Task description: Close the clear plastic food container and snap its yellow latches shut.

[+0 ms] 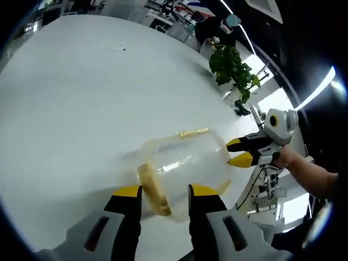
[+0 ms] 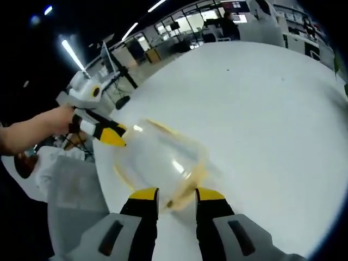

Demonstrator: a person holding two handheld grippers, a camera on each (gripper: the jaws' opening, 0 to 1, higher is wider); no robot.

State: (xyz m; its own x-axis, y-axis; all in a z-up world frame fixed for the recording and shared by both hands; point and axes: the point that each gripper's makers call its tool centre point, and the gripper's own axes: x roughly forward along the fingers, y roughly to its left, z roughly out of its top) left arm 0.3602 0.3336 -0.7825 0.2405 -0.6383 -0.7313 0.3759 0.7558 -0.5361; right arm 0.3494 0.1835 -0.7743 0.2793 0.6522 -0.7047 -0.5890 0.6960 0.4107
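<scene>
The clear plastic container [image 1: 187,166] is blurred and tilted over the white table [image 1: 81,98], held between both grippers. One yellow latch [image 1: 153,191] sits at its near end and another [image 1: 193,132] along its far edge. My left gripper [image 1: 166,191] is shut on the near end, with that latch between its jaws. My right gripper [image 1: 232,152] comes in from the right with a hand [image 1: 288,157] behind it, its jaws pinching the container's opposite edge. In the right gripper view the container [image 2: 160,160] reaches down between my right gripper [image 2: 176,196], and the left gripper [image 2: 113,136] touches its left side.
A potted plant [image 1: 232,68] stands at the table's far edge. Desks and office equipment [image 2: 217,27] lie beyond the table [image 2: 261,109]. A stand with cables [image 1: 266,185] is past the table's edge on the right.
</scene>
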